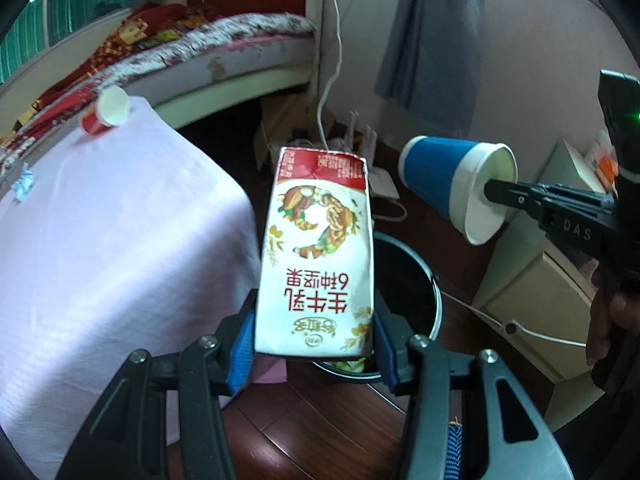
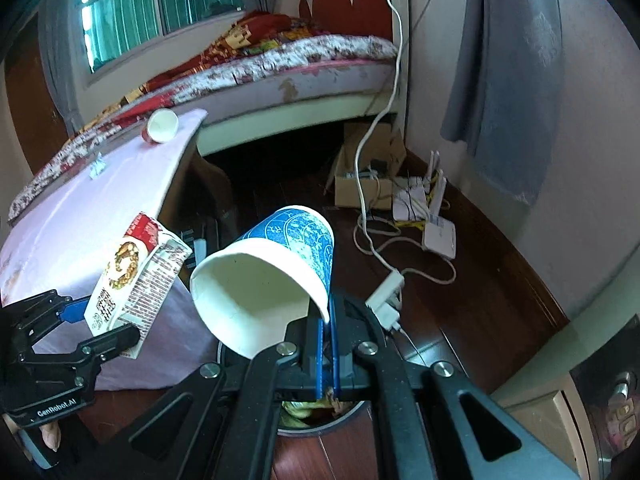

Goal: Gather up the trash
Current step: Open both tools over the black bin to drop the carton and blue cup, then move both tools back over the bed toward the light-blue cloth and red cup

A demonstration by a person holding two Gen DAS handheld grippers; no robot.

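Note:
My left gripper (image 1: 314,344) is shut on a white and red milk carton (image 1: 318,256), blue pads pressing its two sides; it hangs over the dark round trash bin (image 1: 416,292) on the floor. My right gripper (image 2: 328,334) is shut on the rim of a blue and white paper cup (image 2: 276,280), which is tilted with its mouth toward the camera, above the same trash bin (image 2: 320,420). The cup (image 1: 456,188) and right gripper (image 1: 490,192) show at the right of the left wrist view; the carton (image 2: 136,276) and left gripper (image 2: 108,322) show at the left of the right wrist view.
A table under a pink cloth (image 1: 104,248) stands left of the bin, with a red paper cup (image 1: 106,114) lying on its far corner and a crumpled scrap (image 1: 24,184). Beyond are a bed (image 2: 280,64), a cardboard box (image 2: 368,168), cables and routers (image 2: 436,232). A cream cabinet (image 1: 532,300) stands right.

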